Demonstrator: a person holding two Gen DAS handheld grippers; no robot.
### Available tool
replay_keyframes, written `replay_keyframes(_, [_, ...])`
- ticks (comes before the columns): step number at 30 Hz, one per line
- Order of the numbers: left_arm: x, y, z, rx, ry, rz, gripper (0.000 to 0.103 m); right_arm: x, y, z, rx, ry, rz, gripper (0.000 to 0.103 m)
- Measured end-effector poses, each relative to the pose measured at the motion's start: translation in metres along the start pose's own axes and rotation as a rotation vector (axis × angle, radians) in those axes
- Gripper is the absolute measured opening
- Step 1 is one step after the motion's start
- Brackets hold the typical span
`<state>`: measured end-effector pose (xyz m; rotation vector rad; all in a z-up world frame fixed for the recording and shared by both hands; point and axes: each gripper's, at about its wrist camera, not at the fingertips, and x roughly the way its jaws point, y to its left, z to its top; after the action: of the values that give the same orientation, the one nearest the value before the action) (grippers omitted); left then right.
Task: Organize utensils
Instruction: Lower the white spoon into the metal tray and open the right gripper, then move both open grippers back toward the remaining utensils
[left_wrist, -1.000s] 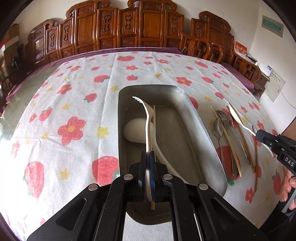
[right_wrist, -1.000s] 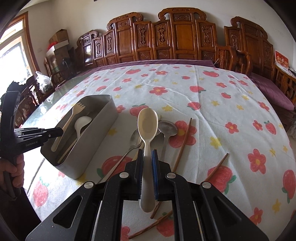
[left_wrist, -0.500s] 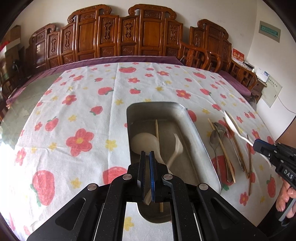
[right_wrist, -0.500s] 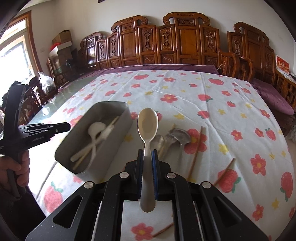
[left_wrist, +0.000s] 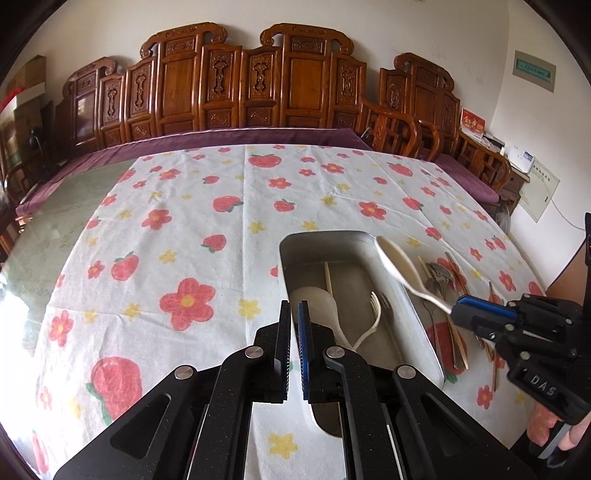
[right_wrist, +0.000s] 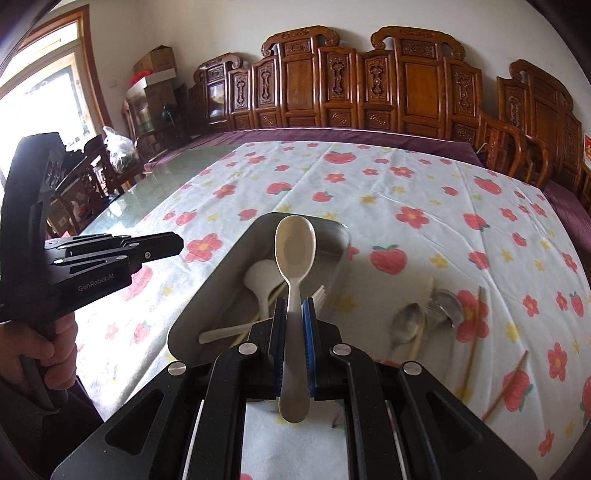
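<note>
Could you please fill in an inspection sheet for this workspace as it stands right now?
Surface: table under a flower-and-strawberry cloth.
Job's things: metal tray holds a white spoon, a white fork and a chopstick; metal spoons and chopsticks lie on the cloth beside it.
Clutter: nothing seen.
Grippers: left tool shut, empty; right tool shut on a cream spoon above the tray.
Cables: one down the wall.
Surroundings: carved wooden chairs, cardboard boxes.
</note>
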<state>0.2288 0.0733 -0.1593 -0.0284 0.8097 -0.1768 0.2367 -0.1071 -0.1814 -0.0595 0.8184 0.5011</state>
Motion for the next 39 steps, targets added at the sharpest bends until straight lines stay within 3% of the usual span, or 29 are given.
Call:
replay_keyframes(14, [-0.007, 0.02, 0.006, -0.034, -0.014, 0.017, 0.003, 0.056, 0.014, 0.015, -0.008, 0.065, -0.06, 0.011])
replay_keyframes(25, [-0.007, 0.021, 0.006, -0.035, -0.013, 0.02, 0.003, 0.075, 0.016, 0.02, 0.016, 0.083, -0.058, 0.011])
replay_keyframes(32, [-0.006, 0.018, 0.005, -0.035, -0.008, 0.01, 0.003, 0.045, 0.007, 0.014, 0.034, 0.042, -0.023, 0.011])
replay_keyframes(39, [-0.007, 0.001, 0.002, -0.01, -0.005, -0.029, 0.003, -0.017, -0.04, -0.01, 0.071, 0.004, -0.106, 0.011])
